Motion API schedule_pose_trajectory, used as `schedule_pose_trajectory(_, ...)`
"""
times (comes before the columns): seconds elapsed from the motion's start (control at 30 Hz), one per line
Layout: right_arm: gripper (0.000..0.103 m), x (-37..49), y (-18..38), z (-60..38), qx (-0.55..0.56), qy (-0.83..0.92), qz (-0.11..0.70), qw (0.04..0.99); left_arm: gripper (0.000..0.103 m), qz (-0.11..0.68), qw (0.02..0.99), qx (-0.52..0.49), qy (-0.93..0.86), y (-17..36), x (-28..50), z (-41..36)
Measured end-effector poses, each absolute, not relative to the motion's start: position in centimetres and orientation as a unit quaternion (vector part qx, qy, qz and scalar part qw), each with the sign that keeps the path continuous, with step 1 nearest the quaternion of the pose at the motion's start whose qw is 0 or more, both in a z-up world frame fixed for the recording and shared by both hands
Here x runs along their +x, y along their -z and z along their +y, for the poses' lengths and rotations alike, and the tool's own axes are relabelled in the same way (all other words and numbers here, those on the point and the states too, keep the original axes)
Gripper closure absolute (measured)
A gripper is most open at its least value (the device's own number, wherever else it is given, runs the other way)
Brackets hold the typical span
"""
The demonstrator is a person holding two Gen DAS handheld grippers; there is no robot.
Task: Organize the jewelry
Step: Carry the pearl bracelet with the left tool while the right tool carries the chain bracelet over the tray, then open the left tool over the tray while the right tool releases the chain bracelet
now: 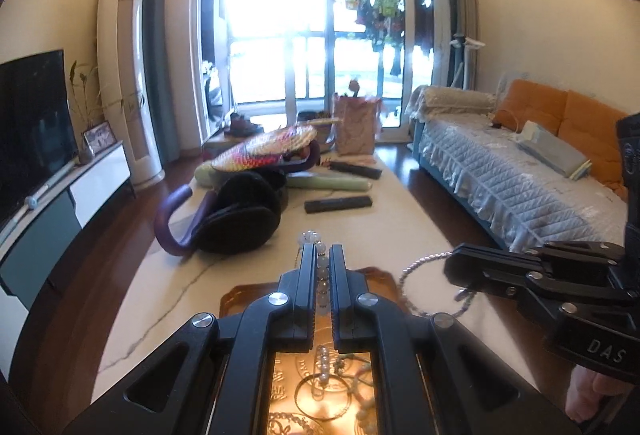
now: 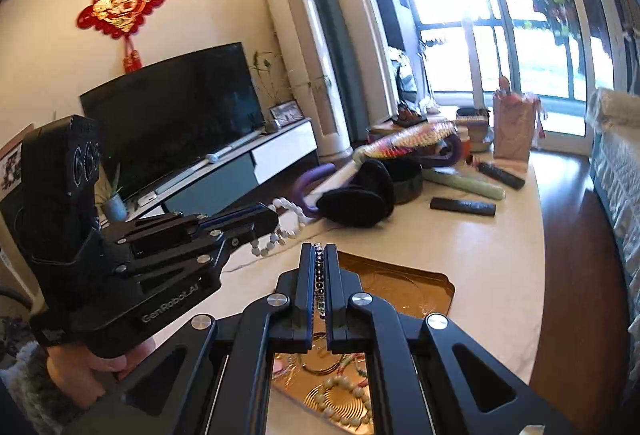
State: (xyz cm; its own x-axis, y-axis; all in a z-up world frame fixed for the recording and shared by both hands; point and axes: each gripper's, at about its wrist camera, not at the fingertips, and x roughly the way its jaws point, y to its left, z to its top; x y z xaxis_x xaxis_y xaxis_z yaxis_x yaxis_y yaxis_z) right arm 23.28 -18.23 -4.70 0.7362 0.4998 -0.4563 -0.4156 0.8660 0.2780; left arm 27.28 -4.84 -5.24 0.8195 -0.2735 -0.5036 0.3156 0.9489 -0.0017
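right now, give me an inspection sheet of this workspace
surface: pale marble-look table, mostly bare near the tray.
job's things: gold tray holding bangles and a cream bead bracelet; white bead bracelet and a thin silver beaded bracelet lifted above it.
clutter: black earmuffs, woven fan, two remotes, pink bag.
grippers: left gripper shut on the white bead bracelet; right gripper shut on the silver one.
cables: nothing seen.
surroundings: television, sofa, balcony doors.

Two close wrist views above the gold tray (image 2: 432,289), facing the window (image 1: 304,19) at twelve o'clock; both share the cluttered white table (image 1: 168,299).
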Motion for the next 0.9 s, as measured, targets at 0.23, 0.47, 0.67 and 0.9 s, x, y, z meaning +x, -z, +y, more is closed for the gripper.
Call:
schedule_pose_trajectory(0.23,0.099,28.1,10.0,-18.0,0.07,-0.207,0.303,0.928,0.097,0.331,0.935,0.036,0.125,11.9,32.5,-4.5)
schedule_pose_trajectory(0.47,0.099,31.5,14.7,-17.6,0.041,-0.195,0.347,0.916,0.097,0.402,0.909,0.006,0.113,16.5,36.2,-3.9)
schedule_pose_trajectory(0.67,0.099,32.8,18.5,-18.1,0.034,-0.183,0.388,0.903,0.097,0.434,0.893,0.024,0.114,18.7,37.3,-5.1)
schedule_pose_trajectory(0.9,0.083,33.5,20.4,-18.0,0.022,-0.155,0.42,0.894,0.076,0.449,0.887,0.022,0.103,18.8,36.9,-5.1)
